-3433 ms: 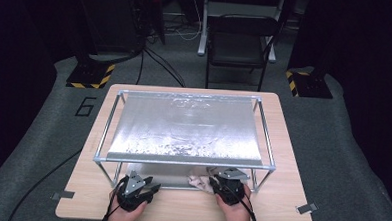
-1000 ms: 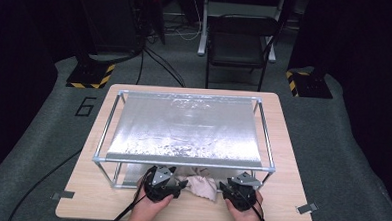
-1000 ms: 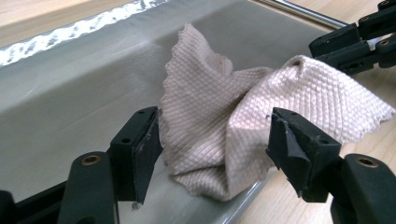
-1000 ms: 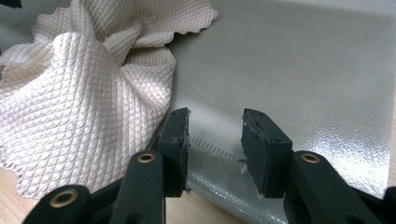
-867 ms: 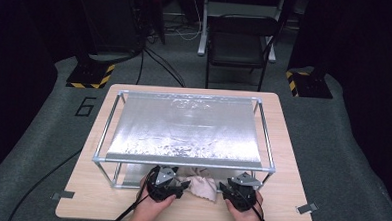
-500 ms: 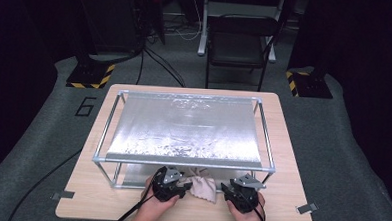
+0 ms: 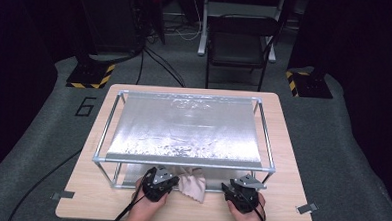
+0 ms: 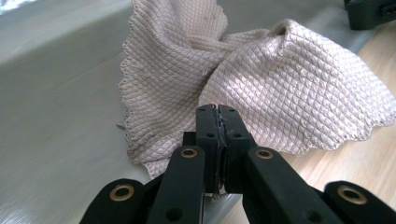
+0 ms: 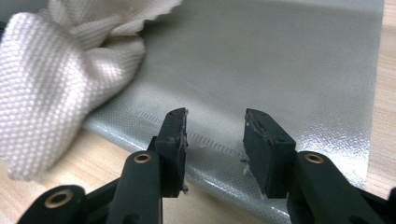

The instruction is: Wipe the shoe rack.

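Risk: the left tool (image 8: 217, 112) has just been closing, and its jaws now stand clenched together at the near edge of the cloth (image 8: 261, 79). Whether any fabric is caught between the pads cannot be told; the jaw tips meet over the weave, and at most a thin fold is pinched. If the grip took only a few threads, a pull would let the cloth slip free, or drag it in a bunch instead of spreading it.

Second risk: the cloth lies crumpled, part on the silver sheet (image 9: 289, 56) and part on the tabletop (image 7: 279, 214), under the front bar of the frame (image 7: 181, 163). A lift straight up would likely snag the cloth or a tool on that bar.

Pose: in the high view, both hands come in from the near edge. The left tool (image 7: 158, 181) sits at the cloth (image 7: 192, 183), angled toward it. The right tool (image 7: 243, 188) rests well apart from the cloth; its jaws (image 9: 215, 135) are released, standing over the sheet's near edge with nothing between them.
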